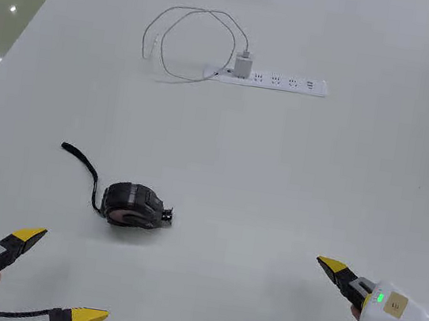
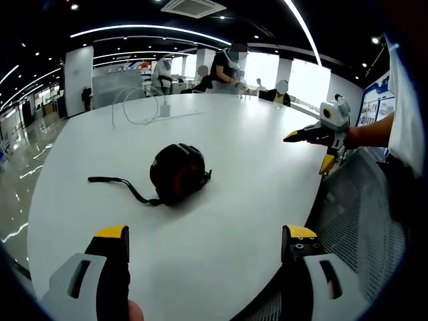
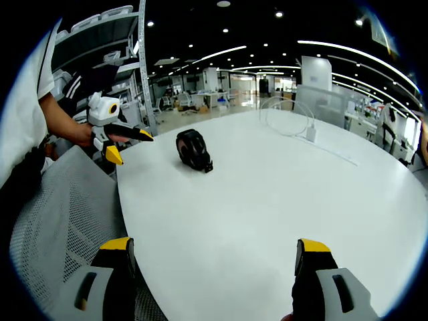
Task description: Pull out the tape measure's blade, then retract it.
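Black and rubbery, the tape measure [image 1: 135, 205] lies on the white worktop [image 1: 315, 183], blade wound in. My left gripper [image 1: 61, 276] hangs nearest, just this side of it, jaws spread and empty. My right gripper [image 1: 302, 307] sits farther off to its right, equally spread. Its hook [image 1: 167, 216] faces right, and its strap [image 1: 79, 159] trails left and away. I'd pin the tape measure with the left and take the hook with the right, since open worktop lies to its right.

Head view bottom edge cuts left gripper [image 1: 66, 275], right gripper [image 1: 295, 306].
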The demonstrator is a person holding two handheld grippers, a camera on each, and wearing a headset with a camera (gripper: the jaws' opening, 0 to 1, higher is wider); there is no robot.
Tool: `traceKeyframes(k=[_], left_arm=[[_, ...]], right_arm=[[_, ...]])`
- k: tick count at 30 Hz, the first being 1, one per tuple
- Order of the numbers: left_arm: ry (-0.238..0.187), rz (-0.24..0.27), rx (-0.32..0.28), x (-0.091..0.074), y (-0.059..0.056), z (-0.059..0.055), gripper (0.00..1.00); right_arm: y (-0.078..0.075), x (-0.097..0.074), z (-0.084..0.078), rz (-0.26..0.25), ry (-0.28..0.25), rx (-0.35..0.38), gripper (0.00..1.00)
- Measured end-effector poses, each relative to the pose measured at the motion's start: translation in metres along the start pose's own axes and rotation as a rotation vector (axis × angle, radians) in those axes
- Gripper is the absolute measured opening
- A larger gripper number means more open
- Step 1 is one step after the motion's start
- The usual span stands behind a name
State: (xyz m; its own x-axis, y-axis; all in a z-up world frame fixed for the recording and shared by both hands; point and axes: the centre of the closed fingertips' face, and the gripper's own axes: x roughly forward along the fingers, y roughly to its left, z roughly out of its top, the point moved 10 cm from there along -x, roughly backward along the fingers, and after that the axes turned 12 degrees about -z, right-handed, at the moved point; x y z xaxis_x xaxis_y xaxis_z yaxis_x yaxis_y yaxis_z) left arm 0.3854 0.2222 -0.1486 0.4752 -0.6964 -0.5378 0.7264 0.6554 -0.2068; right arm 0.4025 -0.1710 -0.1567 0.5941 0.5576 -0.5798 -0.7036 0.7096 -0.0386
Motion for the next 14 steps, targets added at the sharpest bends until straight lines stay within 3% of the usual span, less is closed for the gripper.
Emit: traceKeyframes(k=[14], left_arm=[[0.007,0.004,0.018,-0.0008,-0.0015,-0.0026,0.97]], right_arm=[[-0.0054,-0.0038,0.0002,-0.016,-0.009,0.009,0.99]])
